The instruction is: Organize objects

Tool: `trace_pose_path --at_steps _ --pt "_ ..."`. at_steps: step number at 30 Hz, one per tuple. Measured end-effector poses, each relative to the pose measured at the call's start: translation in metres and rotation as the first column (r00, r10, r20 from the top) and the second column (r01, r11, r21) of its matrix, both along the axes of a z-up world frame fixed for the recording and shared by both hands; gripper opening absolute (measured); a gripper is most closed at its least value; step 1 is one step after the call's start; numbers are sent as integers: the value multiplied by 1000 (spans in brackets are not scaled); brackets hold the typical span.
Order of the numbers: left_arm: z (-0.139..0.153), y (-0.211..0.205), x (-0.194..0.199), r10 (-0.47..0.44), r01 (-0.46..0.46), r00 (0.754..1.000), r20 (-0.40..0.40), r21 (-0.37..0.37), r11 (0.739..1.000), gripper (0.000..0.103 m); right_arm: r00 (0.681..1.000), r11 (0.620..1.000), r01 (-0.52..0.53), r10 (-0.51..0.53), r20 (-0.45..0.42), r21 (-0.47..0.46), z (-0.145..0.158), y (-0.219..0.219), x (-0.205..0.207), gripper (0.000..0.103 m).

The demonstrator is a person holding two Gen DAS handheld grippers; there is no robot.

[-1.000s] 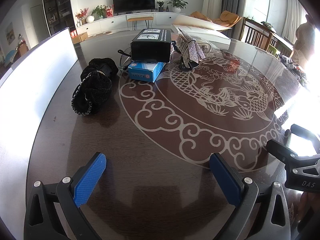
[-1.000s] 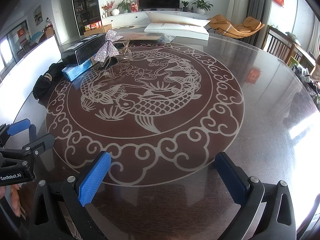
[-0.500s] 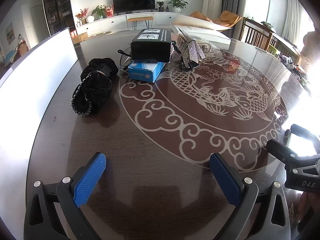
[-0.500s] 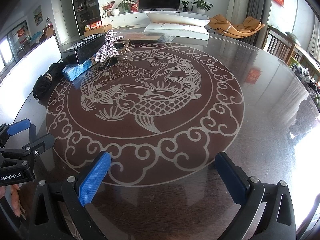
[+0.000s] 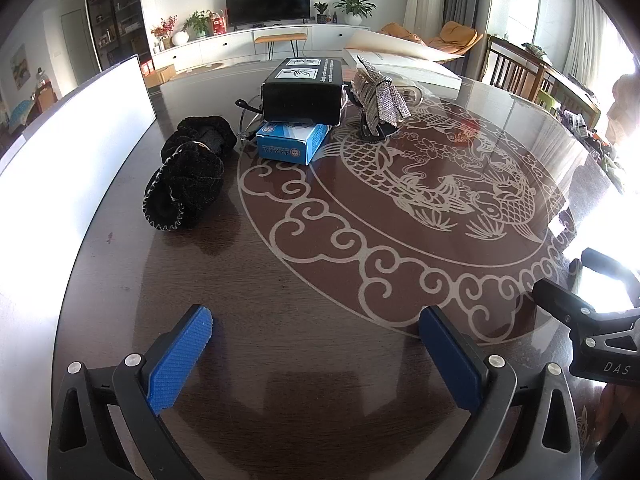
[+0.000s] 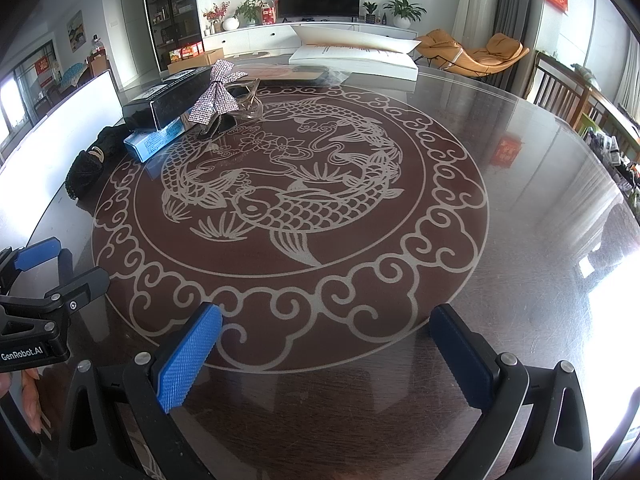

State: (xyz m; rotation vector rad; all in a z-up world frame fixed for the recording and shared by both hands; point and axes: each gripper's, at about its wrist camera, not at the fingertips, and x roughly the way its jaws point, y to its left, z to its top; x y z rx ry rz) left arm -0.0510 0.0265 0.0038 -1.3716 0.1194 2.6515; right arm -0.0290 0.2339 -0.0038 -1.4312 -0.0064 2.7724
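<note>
On the far left of the round dark table (image 5: 304, 320) lie black knitted items (image 5: 188, 176), a blue box (image 5: 292, 142) with a black box (image 5: 304, 94) on top of it, and a sparkly silver bow (image 5: 380, 98) on a black stand. The same group shows in the right wrist view: black box (image 6: 172, 98), blue box (image 6: 154, 142), bow (image 6: 218, 96). My left gripper (image 5: 316, 330) hovers open over the near table edge, empty. My right gripper (image 6: 326, 328) is open too, with nothing between its blue pads.
A white board (image 5: 60, 168) stands along the table's left edge. A large open book (image 6: 356, 56) lies at the far side. Glasses (image 5: 250, 120) rest beside the boxes. Wooden chairs (image 5: 516, 76) stand at the right. Each gripper shows at the edge of the other's view.
</note>
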Motion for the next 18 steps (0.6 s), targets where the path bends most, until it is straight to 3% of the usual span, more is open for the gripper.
trace_pose_path --at_steps 10,17,18 --pt "0 0 1 0 0 1000 0 -4 1000 103 1000 1000 0 0 0 0 -1 0 0 103" --pt "2 -11 27 -29 29 1000 2 0 1000 103 1000 1000 0 0 0 0 -1 0 0 103" --pt "7 -17 29 -11 12 1000 -25 12 1000 103 1000 1000 0 0 0 0 -1 -1 0 103"
